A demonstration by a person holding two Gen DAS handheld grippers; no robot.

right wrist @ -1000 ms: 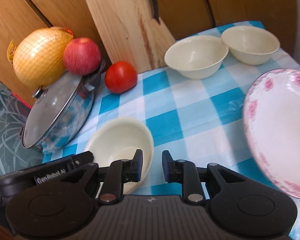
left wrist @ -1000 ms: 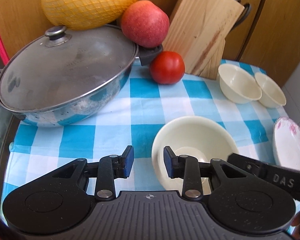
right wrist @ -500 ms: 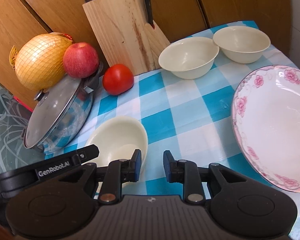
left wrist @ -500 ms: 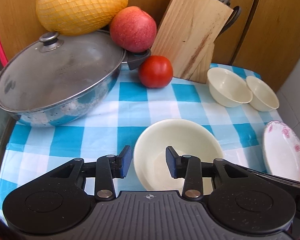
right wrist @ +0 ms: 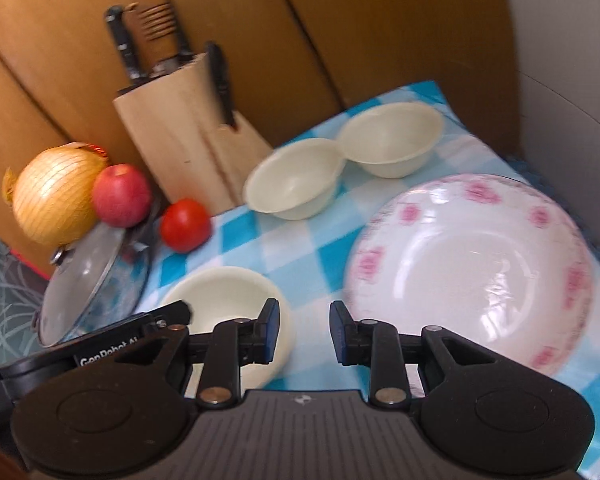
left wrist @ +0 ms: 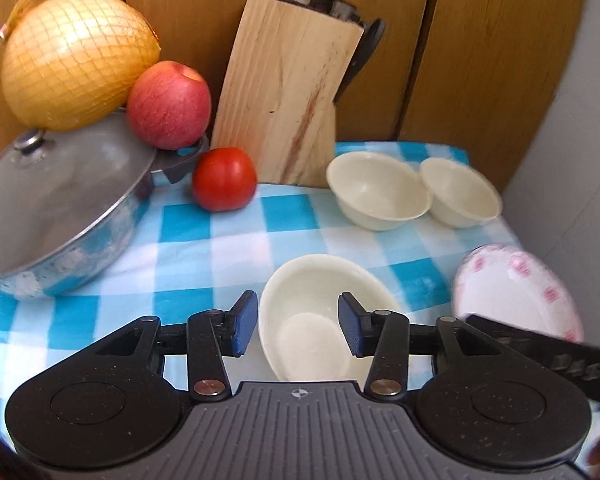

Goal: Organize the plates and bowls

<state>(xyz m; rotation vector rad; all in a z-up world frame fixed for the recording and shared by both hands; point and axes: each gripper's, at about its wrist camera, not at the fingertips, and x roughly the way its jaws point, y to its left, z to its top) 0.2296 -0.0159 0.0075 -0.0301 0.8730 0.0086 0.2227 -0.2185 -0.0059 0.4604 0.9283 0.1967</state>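
Observation:
A cream bowl (left wrist: 320, 316) rests on the blue checked cloth just beyond my left gripper (left wrist: 298, 328). Its jaws are opening; the bowl's near left rim shows in the gap and the pads are not pressing on it. Right of it lies a white plate with pink flowers (left wrist: 516, 288). My right gripper (right wrist: 304, 330) hovers over bare cloth between that same cream bowl (right wrist: 228, 300) and the flowered plate (right wrist: 472, 268). Its jaws are also opening, with nothing between them. Two more cream bowls (left wrist: 378, 194) (left wrist: 460, 192) stand side by side at the back.
A lidded steel pot (left wrist: 60, 200) fills the left side, with a netted pomelo (left wrist: 76, 60) and an apple (left wrist: 168, 104) on it. A tomato (left wrist: 224, 179) and a wooden knife block (left wrist: 288, 108) stand against the cabinet doors. The cloth ends at the right by a white wall.
Both grippers have drawn back and shifted right, so more of the knife block and the flowered plate shows. The jaws of both stand wider apart than before.

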